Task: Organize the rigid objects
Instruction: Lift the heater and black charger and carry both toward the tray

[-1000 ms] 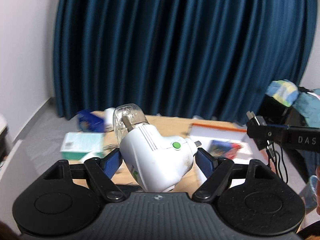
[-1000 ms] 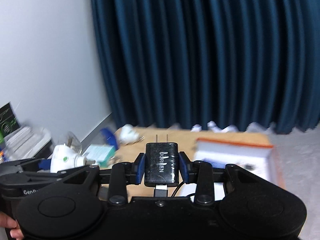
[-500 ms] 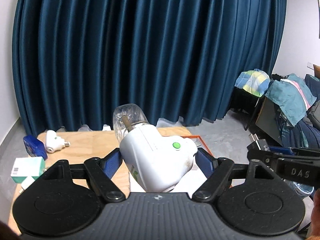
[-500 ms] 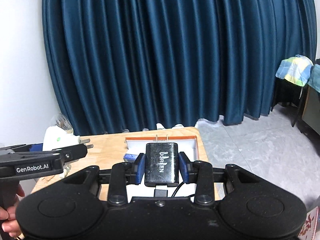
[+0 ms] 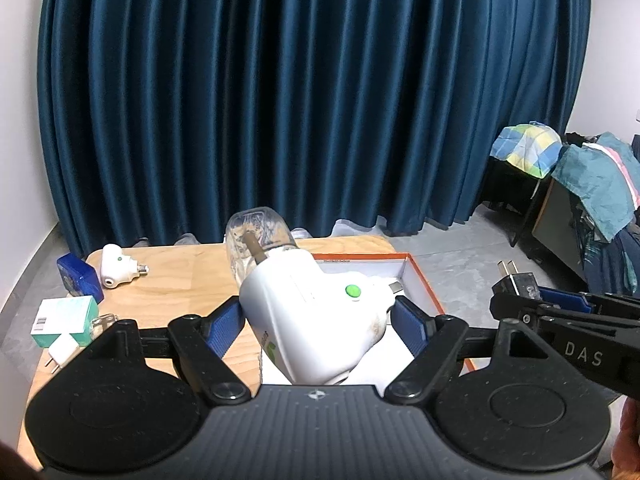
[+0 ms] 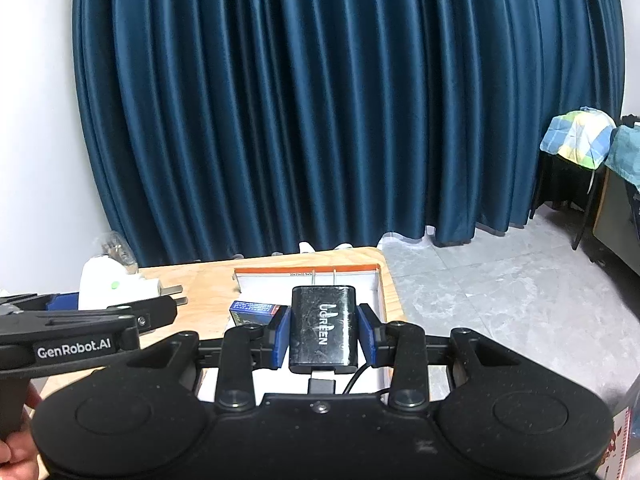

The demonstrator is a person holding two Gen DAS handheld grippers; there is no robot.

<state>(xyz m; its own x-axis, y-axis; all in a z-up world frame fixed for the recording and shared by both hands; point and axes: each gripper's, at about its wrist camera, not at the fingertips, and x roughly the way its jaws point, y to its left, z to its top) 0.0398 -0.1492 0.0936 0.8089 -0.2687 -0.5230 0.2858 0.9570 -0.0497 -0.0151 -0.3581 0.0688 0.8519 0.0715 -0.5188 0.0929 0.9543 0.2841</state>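
My left gripper [image 5: 320, 320] is shut on a white plug-in vaporizer [image 5: 312, 320] with a green button and a clear bottle on top, held above the near edge of an orange-rimmed white box [image 5: 416, 276]. My right gripper [image 6: 324, 330] is shut on a black charger [image 6: 324, 328] with a cable at its rear, held above the same box [image 6: 380, 280]. A small blue box [image 6: 252, 308] lies inside it. The right gripper [image 5: 524, 292] shows at the right of the left wrist view, the left gripper [image 6: 104, 312] at the left of the right wrist view.
On the wooden table [image 5: 180, 280], left side: a second white vaporizer [image 5: 118, 266], a dark blue box [image 5: 78, 280], a teal-and-white carton [image 5: 64, 320], a small white plug [image 5: 62, 350]. A blue curtain [image 5: 300, 100] hangs behind. Furniture draped with clothes [image 5: 580, 184] stands at right.
Both grippers have swung from the table's left side towards the right, over the orange-rimmed box. Each keeps its hold.
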